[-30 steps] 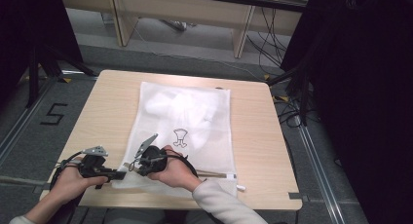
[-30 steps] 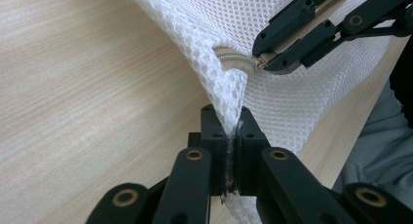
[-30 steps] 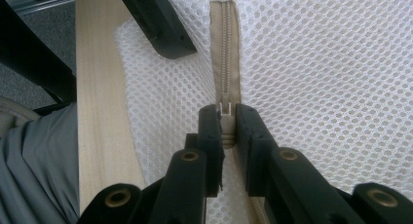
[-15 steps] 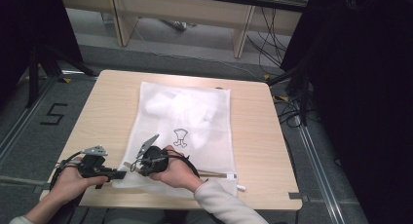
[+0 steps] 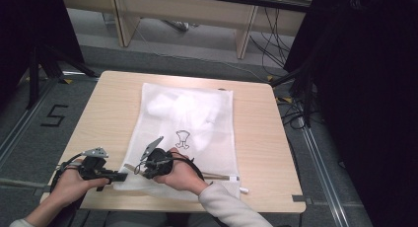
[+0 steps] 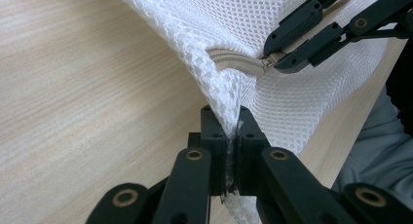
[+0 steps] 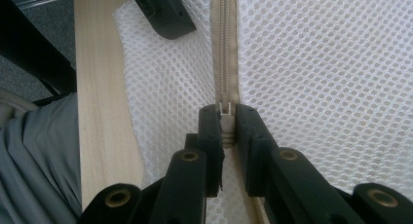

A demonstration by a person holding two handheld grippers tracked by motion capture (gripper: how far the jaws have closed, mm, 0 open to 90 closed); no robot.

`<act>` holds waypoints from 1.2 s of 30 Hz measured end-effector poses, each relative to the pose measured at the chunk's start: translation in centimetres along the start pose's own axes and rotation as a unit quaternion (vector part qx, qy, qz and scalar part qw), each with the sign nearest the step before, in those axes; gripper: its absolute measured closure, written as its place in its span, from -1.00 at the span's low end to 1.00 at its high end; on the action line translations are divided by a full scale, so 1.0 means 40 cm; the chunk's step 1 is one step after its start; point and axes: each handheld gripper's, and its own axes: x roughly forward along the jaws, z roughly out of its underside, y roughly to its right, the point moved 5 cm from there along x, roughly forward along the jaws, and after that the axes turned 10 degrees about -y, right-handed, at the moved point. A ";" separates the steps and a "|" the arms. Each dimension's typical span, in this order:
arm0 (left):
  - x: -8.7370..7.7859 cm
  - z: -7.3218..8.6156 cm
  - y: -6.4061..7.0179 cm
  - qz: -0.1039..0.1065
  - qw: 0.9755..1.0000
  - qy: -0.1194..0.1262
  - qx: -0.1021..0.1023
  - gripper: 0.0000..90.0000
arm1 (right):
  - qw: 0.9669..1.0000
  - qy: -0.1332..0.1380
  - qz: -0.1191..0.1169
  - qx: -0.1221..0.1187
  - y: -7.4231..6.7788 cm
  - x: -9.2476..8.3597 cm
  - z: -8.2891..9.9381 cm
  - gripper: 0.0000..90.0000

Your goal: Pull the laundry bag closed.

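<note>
While hands rest low, mesh bag (image 5: 187, 133) pinched

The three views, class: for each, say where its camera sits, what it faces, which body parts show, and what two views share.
High view: above the table, looking down on the mesh laundry bag; both hands show.
Left gripper view: rides the left tongs, shut on the bag's mesh corner; a grey sleeve shows.
Right gripper view: rides the right tongs, shut on the zipper pull.
Both gripper views share the zipper.

I see a light wood table (image 5: 108, 113), grey floor with a "5" marking (image 5: 54, 116) at left, black cables (image 5: 296, 113) at right, and beige desk legs (image 5: 245, 37) beyond.
</note>
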 end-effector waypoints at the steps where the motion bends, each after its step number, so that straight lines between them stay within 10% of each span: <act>1: 0.000 0.000 0.000 0.000 1.000 0.001 0.000 0.89 | 1.000 0.000 0.000 0.000 0.000 0.000 0.000 0.83; 36: -0.004 0.001 -0.006 -0.012 1.000 -0.001 0.007 0.89 | 1.000 -0.009 0.003 0.008 0.007 -0.013 0.026 0.83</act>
